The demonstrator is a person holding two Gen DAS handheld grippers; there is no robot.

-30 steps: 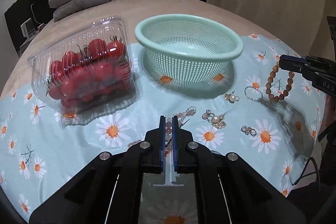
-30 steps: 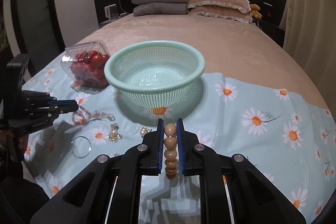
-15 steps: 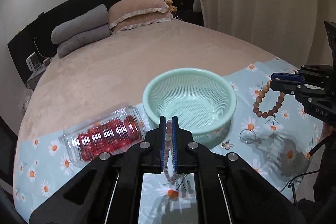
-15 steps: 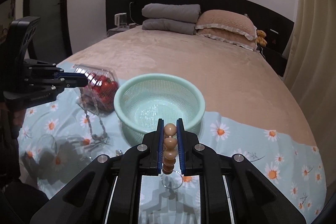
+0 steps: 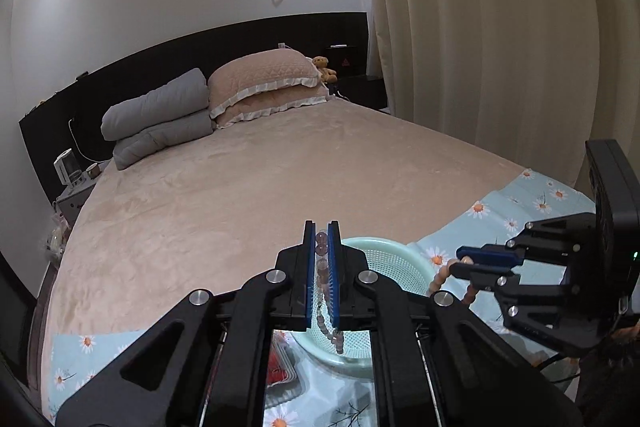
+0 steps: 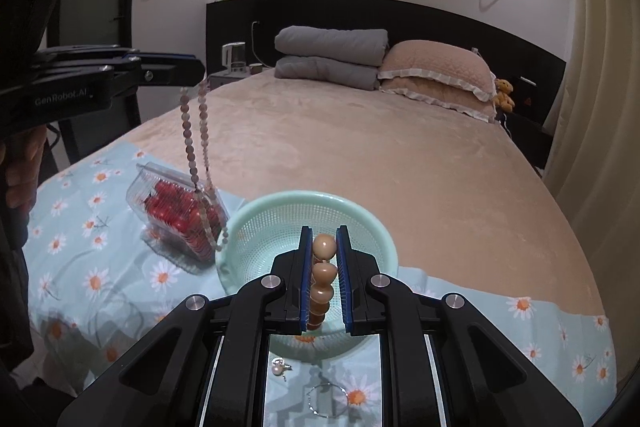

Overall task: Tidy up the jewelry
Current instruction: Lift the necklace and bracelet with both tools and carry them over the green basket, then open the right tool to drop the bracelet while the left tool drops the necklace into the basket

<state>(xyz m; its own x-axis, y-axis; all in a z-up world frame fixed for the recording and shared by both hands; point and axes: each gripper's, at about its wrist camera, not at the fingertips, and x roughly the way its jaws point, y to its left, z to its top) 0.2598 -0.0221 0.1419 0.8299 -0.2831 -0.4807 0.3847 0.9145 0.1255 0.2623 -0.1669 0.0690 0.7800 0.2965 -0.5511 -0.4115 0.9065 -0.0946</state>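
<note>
My left gripper point(image 5: 322, 235) is shut on a pale pink bead necklace point(image 5: 322, 269) that hangs over the near left rim of the mint green basket point(image 5: 394, 259). In the right wrist view the left gripper point(image 6: 192, 69) holds the necklace point(image 6: 196, 155) high, its loop dangling by the basket point(image 6: 256, 227) rim. My right gripper point(image 6: 325, 241) is shut on a tan wooden bead bracelet point(image 6: 323, 269), above the basket's near side. In the left wrist view the right gripper point(image 5: 460, 261) holds the bracelet point(image 5: 440, 277) beside the basket.
A clear box of red tomatoes point(image 6: 176, 209) lies left of the basket on the daisy-print cloth point(image 6: 96, 267). A pearl earring point(image 6: 278, 369) and a thin ring point(image 6: 326, 401) lie on the cloth in front of the basket. The bed point(image 6: 360, 147) stretches behind.
Both grippers have risen high above the cloth, lifting the necklace and the bracelet, and have moved in over the basket.
</note>
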